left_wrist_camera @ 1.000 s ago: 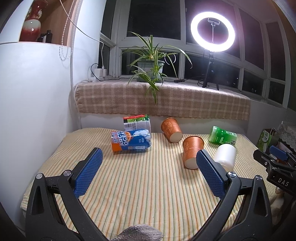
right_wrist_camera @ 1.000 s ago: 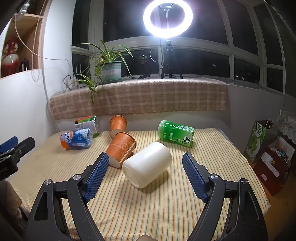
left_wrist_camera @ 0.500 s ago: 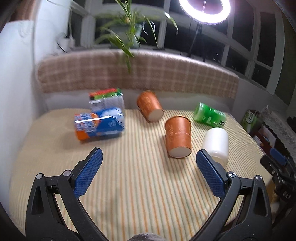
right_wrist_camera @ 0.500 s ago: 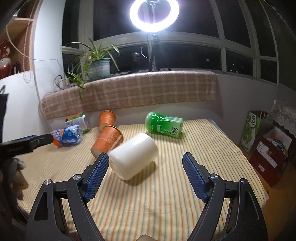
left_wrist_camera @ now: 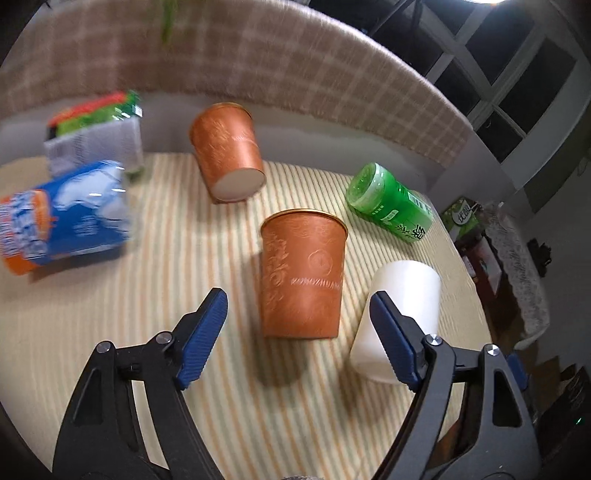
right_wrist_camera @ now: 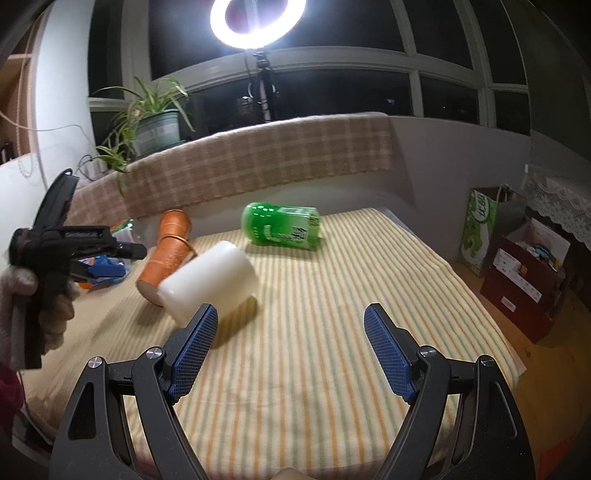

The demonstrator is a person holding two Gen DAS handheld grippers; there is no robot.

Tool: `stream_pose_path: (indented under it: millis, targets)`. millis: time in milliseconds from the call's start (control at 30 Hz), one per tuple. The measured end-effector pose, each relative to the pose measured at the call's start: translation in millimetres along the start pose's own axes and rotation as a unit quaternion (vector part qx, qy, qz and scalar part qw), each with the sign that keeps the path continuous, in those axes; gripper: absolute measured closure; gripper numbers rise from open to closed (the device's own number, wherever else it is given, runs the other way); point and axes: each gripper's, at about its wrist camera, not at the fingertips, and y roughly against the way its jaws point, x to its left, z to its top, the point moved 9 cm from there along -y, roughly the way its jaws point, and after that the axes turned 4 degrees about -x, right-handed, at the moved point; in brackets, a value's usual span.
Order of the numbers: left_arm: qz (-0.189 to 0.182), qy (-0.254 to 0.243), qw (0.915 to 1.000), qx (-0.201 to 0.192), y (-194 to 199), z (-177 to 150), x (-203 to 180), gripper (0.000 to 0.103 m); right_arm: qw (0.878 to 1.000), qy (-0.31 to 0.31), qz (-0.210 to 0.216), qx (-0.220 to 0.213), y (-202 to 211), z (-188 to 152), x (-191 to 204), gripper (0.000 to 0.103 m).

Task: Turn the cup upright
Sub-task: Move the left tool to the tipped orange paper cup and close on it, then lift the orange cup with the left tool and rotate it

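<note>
**Left gripper hovers open over the nearer orange cup**

The left gripper has its jaws spread wide above the striped table. The nearer orange paper cup lies on its side between them. Just right of that cup lies a white cup; beyond it a second orange cup and a green bottle.

Ring light, dark windows, perhaps night

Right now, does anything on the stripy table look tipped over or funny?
Yes. Both orange cups, near and far, the white cup and the green bottle lie on their sides. Nothing looks spilled.
</note>
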Motion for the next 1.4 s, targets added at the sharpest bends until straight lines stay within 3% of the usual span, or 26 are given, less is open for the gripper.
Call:
stream_pose_path:
  millis: [367, 400, 467, 733, 1167, 1400]
  targets:
    - [0.006, -0.007, 0.999, 0.044, -41, 8, -6, 0.021, 0.999, -0.036, -0.008, 0.017, -10, -11, -26, 0.021]
    - [0.006, -0.007, 0.999, 0.044, -44, 8, -6, 0.022, 0.999, -0.036, -0.008, 0.016, -10, -11, -26, 0.021]
    - [0.004, -0.004, 0.9988, 0.049, -48, 7, -4, 0.036, 0.999, -0.036, -0.009, 0.017, -10, -11, -26, 0.021]
    - [-0.007, 0.006, 0.9986, 0.051, -50, 5, -3, 0.039, 0.999, -0.039, -0.009, 0.02, -11, -12, -28, 0.021]
    - [-0.017, 0.016, 0.9997, -0.001, 6, 1, 3, 0.039, 1.0, -0.028, 0.003, 0.011, -3, -7, -13, 0.021]
    - [-0.025, 0.033, 0.9988, -0.028, 58, -26, 7, 0.039, 0.999, -0.023, 0.023, 0.008, 2, -5, 4, 0.021]
